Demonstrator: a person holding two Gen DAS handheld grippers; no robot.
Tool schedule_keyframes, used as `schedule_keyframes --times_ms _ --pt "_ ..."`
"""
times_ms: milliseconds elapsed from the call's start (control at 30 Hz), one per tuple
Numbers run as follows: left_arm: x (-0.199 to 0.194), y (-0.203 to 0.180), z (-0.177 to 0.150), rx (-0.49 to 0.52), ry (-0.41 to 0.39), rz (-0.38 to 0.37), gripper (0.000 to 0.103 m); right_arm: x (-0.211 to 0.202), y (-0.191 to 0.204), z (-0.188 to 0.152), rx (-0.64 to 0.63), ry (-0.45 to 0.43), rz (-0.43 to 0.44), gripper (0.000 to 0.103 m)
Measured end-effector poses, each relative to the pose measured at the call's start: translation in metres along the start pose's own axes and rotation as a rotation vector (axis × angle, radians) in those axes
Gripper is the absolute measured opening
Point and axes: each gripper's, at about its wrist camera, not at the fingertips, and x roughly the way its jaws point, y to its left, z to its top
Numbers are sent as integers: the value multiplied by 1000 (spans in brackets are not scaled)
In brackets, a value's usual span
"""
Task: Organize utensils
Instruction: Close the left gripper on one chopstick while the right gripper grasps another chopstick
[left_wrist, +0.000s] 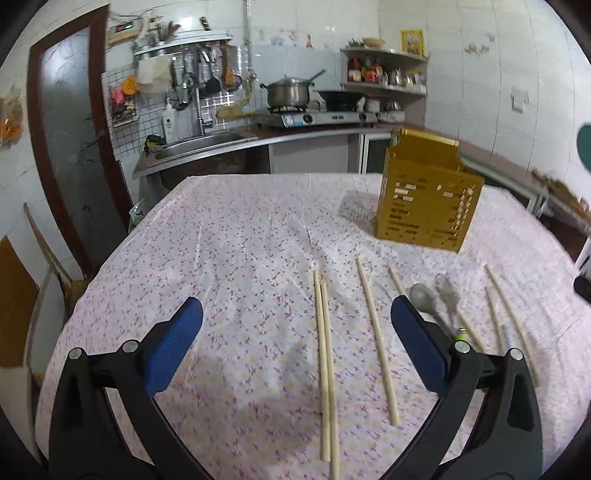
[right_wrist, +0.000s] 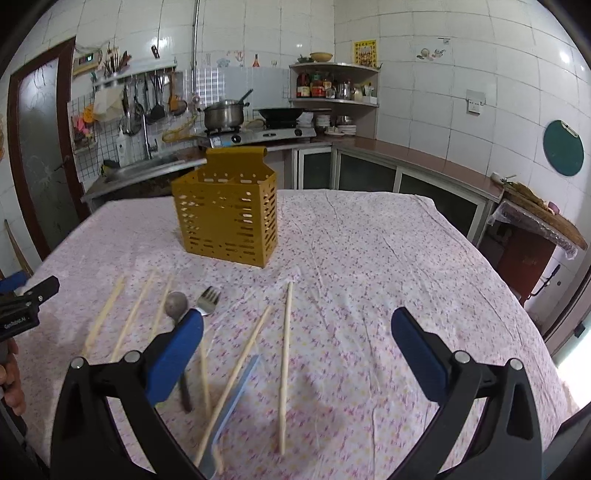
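Both the left gripper (left_wrist: 295, 325) and right gripper (right_wrist: 297, 334) hover with jaws spread, holding nothing. Chopsticks (left_wrist: 327, 369), a spoon (left_wrist: 424, 295) and a fork (right_wrist: 208, 301) lie loose on the desk (left_wrist: 221, 240), near the yellow holder (right_wrist: 227, 218). Best to pinch one chopstick mid-length, then lift it upright over a compartment.

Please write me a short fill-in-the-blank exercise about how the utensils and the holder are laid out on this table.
1. The yellow utensil holder stands ____ on the floral tablecloth.
2. Both the left gripper and the right gripper are ____, holding nothing.
3. The chopsticks lie ____ the holder, on the cloth.
4. Beside the spoon lies a metal ____.

Missing words: upright; open; outside; fork
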Motion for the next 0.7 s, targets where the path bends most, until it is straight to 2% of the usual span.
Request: schedule_keyframes --times_ms 100,300,367,400,533,700 --pt "22 -3 8 8 30 -15 98 27 0 9 -13 45 12 98" --pt "72 2 26 -17 122 -58 95 102 -5 19 6 197 37 83" --pt "85 3 30 -5 140 -44 92 122 -5 17 0 241 34 82" --pt "93 3 31 5 154 -36 90 133 -5 16 -5 269 33 78" --pt "118 6 33 9 223 -40 84 158 -4 15 -9 319 34 72" --pt "140 5 31 8 295 -53 71 171 2 19 -24 338 32 71"
